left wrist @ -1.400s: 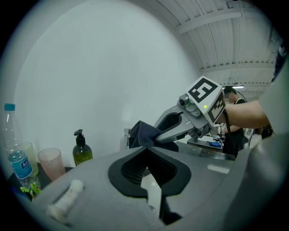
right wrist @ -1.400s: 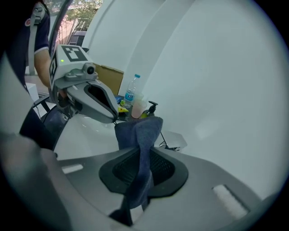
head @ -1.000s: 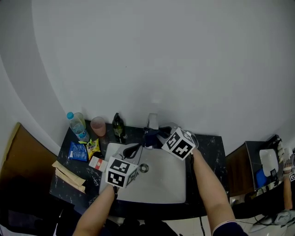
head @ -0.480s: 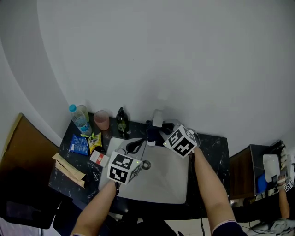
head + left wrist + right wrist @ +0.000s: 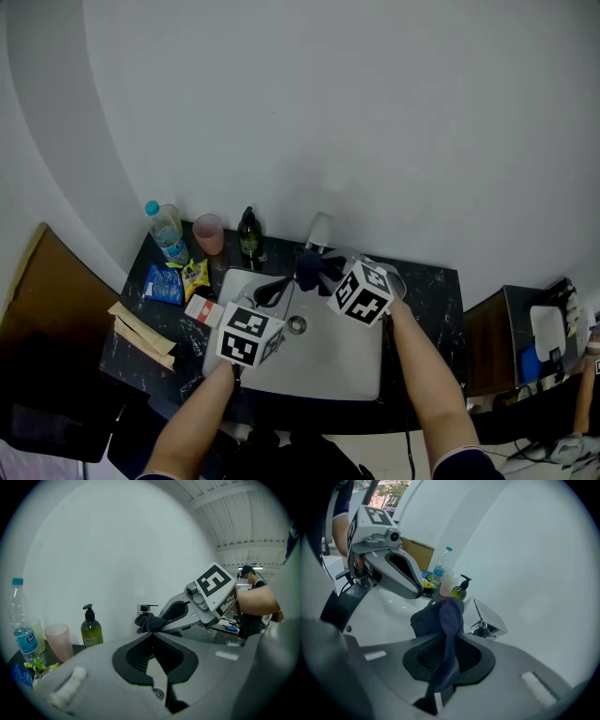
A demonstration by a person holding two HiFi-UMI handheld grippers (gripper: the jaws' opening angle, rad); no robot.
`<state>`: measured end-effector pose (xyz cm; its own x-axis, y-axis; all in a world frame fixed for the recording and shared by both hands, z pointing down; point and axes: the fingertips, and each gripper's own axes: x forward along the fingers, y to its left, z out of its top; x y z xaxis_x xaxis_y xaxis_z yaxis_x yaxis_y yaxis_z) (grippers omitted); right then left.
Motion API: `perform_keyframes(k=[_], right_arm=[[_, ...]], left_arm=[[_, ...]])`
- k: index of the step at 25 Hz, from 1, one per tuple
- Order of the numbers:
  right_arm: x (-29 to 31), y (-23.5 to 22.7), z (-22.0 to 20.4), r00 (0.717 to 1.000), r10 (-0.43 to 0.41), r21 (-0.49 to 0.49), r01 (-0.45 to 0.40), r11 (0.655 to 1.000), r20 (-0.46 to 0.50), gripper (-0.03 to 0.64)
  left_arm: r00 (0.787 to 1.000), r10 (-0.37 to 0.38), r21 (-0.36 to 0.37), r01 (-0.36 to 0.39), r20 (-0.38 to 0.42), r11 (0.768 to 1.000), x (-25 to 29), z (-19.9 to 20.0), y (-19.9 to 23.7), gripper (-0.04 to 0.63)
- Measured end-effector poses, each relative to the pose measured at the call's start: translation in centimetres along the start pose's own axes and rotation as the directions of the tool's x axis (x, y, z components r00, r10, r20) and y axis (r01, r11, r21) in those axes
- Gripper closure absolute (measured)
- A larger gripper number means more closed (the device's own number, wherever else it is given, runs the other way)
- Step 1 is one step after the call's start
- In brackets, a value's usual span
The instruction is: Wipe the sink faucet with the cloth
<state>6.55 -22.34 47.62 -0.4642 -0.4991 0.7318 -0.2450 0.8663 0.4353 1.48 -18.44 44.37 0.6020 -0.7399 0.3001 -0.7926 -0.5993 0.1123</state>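
The chrome faucet (image 5: 319,230) stands at the back of the white sink (image 5: 361,370). My right gripper (image 5: 315,272) is shut on a dark blue cloth (image 5: 307,267), which bunches just in front of the faucet, over the basin's back edge. In the right gripper view the cloth (image 5: 440,616) hangs from the gripper (image 5: 446,637), with the faucet (image 5: 490,618) just to its right. My left gripper (image 5: 274,292) hovers over the basin's left side, shut and holding nothing. In the left gripper view this gripper (image 5: 152,637) points at the cloth (image 5: 147,622) and the faucet (image 5: 144,608).
On the dark counter (image 5: 427,291) left of the sink stand a water bottle (image 5: 164,232), a pink cup (image 5: 208,234) and a green soap bottle (image 5: 247,234). Snack packets (image 5: 164,284), a small box (image 5: 199,312) and brown paper strips (image 5: 141,333) lie nearer the front.
My right gripper has shifted a little down and toward the basin with the cloth. The left gripper has stayed where it was, and the head view has drifted.
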Motion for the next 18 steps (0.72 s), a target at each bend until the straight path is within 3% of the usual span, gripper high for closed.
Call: perform_keyframes(k=[8, 13, 18], right_arm=[[-1.1, 3.1, 0.7, 0.999, 0.029, -0.043, -0.030, 0.999, -0.016, 0.563], [-2.2, 5.7, 0.7, 0.998, 0.059, 0.020, -0.059, 0.998, 0.032, 0.563], [-3.4, 6.0, -0.4, 0.998, 0.032, 0.099, -0.038, 0.994, 0.062, 0.562]], left_arm=[[1.000, -0.014, 0.004, 0.014, -0.012, 1.000, -0.9, -0.9, -0.1, 0.594], [0.999, -0.022, 0.008, 0.022, -0.029, 1.000, -1.0, -1.7, 0.1, 0.594], [0.999, -0.013, 0.002, 0.013, -0.045, 1.000, -0.7, -2.2, 0.4, 0.594]])
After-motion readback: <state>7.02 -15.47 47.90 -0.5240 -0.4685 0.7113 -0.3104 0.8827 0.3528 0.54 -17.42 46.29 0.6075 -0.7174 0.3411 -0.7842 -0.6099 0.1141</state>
